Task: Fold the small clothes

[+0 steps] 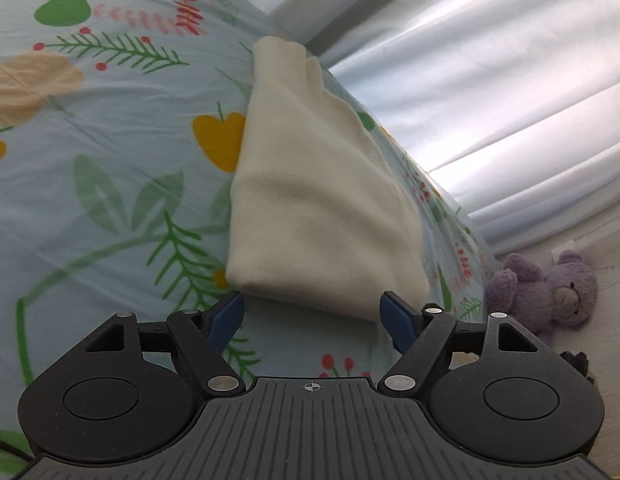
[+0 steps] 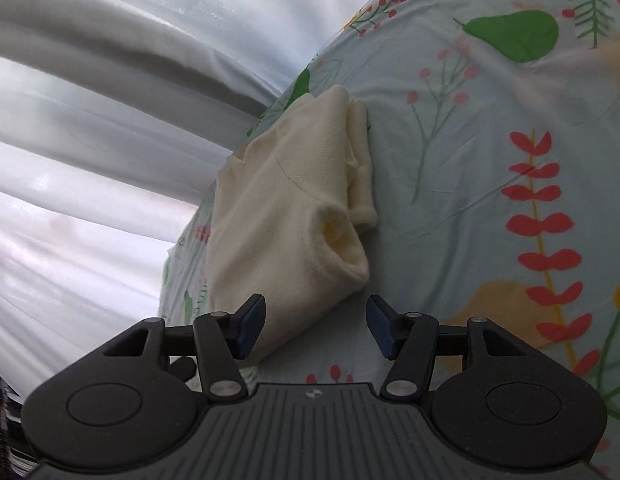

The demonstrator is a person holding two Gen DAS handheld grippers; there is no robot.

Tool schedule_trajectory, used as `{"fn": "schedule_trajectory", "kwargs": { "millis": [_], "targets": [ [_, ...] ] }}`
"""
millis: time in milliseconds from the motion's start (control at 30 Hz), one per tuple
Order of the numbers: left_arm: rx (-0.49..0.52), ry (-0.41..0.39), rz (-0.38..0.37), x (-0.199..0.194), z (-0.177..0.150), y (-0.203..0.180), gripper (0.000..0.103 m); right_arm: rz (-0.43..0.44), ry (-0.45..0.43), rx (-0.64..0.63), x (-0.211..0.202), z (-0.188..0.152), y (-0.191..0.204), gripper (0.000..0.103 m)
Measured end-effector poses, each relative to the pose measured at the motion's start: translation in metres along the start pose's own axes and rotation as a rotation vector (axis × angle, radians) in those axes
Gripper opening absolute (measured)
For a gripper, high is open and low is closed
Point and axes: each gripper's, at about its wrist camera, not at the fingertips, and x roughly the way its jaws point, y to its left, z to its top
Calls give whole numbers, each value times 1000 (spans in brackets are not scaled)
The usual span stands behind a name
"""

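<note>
A small cream knit garment [image 1: 310, 184] lies folded on a pale blue bedsheet [image 1: 110, 160] printed with leaves and fruit, near the bed's edge. My left gripper [image 1: 312, 312] is open and empty, its blue fingertips [image 1: 226, 316] just short of the garment's near folded edge. In the right wrist view the same garment [image 2: 286, 208] shows a sleeve opening facing me and a folded part beside it. My right gripper [image 2: 314, 320] is open and empty, with its jaws either side of the garment's near corner, just short of it.
White curtains [image 1: 490, 80] hang beyond the bed's edge and also show in the right wrist view [image 2: 110, 120]. A purple teddy bear [image 1: 550, 292] lies on the pale floor beside the bed. The printed sheet [image 2: 490, 160] stretches away on the far side.
</note>
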Motion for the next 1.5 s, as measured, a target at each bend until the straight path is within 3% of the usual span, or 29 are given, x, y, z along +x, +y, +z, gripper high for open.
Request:
{"fn": "schedule_trajectory", "kwargs": {
  "millis": [133,200,233,300,367,400,467,533,667,833,1000,1067,1200,1333,1500],
  "targets": [
    [-101,16,-16,18,4,3,76,25,-56,166,9,5,-9,43],
    [-108,30,20,21,4,2,73,0,-60,172,11,5,-4,26],
    [-98,17,19,20,4,2,72,9,-59,148,12,5,-1,12],
    [-102,-16,25,15,4,4,70,108,-71,140,6,4,3,9],
    [-131,-39,35,11,4,10,61,173,-105,143,-3,4,1,9],
    [-144,-42,41,10,4,12,60,155,-117,125,-4,5,2,9],
    [-137,-36,67,11,5,13,53,-8,-114,-1,1,5,9,8],
    [-101,-29,126,11,4,9,53,-137,-76,-86,12,1,9,8],
    [-34,-48,248,-1,1,6,62,-188,-82,-125,10,-3,8,12],
    [63,-115,252,-24,10,-8,75,-141,-74,-227,-13,-8,32,21],
    [161,-118,310,-10,19,-29,77,-232,-198,-259,-30,-8,49,22],
    [190,-96,369,2,22,-31,77,-269,-223,-340,-23,-7,61,22],
    [246,-57,498,25,22,-29,80,-299,-177,-528,3,-12,79,22],
    [275,-60,541,31,20,-27,87,-478,-65,-686,44,-22,75,22],
    [317,-69,569,31,17,-26,91,-521,-50,-773,50,-26,77,26]
  ]
}}
